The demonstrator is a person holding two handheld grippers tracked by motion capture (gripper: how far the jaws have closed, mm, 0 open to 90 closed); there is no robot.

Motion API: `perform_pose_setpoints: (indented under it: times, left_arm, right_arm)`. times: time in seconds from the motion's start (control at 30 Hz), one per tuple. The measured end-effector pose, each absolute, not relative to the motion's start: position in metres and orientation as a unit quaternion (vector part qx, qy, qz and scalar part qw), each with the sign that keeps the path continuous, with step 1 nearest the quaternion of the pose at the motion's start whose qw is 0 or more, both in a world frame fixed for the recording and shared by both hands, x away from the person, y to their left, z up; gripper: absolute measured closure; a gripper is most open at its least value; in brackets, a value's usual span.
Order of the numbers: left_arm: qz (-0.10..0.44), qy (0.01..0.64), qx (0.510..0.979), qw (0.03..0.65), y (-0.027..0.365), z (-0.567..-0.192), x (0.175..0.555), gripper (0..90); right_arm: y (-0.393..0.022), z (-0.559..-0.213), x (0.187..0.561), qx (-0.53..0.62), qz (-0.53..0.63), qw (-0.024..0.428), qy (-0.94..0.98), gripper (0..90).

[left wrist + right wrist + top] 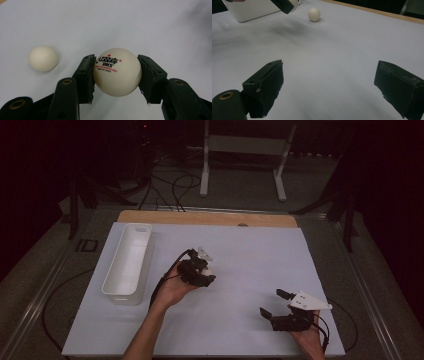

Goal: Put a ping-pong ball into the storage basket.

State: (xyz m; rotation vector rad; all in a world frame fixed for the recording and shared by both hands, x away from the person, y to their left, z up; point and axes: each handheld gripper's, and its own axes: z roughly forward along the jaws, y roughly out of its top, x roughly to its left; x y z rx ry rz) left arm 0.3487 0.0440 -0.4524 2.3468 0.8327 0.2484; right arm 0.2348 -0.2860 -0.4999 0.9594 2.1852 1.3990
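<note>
A white table-tennis ball (117,75) with red and black print sits between the two black jaws of my left gripper (116,65), whose pads press on its sides. The high view puts that gripper (202,272) near the middle of the white table cover, held in a hand. A second, plain ball (43,58) rests on the cover just beyond it, and the right gripper view has it (314,14) far off. My right gripper (271,302) is at the front right, jaws wide apart over bare cover (328,85) with nothing between them.
A long white tray (127,260) stands along the left side of the cover, and its wall (249,11) appears far off in the right gripper view. A wooden table edge (207,217) runs along the back. Cables and a white stand lie on the floor beyond.
</note>
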Motion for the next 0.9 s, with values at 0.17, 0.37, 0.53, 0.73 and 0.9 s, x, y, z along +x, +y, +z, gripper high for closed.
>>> perform_pose_setpoints:
  times: [0.17, 0.37, 0.53, 0.73, 0.9]
  left_arm:
    - [0.096, 0.319, 0.888, 0.316, 0.046, -0.451, 0.3485, 51.1]
    - [0.097, 0.321, 0.888, 0.315, 0.0481, -0.4501, 0.3487, 51.1]
    - [0.098, 0.322, 0.887, 0.316, 0.0499, -0.4491, 0.3491, 51.1]
    - [0.1, 0.325, 0.886, 0.316, 0.0518, -0.4484, 0.3498, 51.1]
    - [0.101, 0.328, 0.884, 0.318, 0.0539, -0.4474, 0.3501, 51.1]
  right_arm:
    - [-0.2861, -0.4999, 0.2347, 0.342, 0.496, 0.187, 0.776, 8.2]
    - [-0.2865, -0.4999, 0.2348, 0.341, 0.497, 0.187, 0.776, 8.2]
    - [-0.2865, -0.5, 0.2348, 0.341, 0.497, 0.187, 0.776, 8.2]
    - [-0.2866, -0.4999, 0.2348, 0.342, 0.497, 0.187, 0.775, 8.3]
    - [-0.2866, -0.5, 0.2348, 0.341, 0.498, 0.186, 0.776, 8.2]
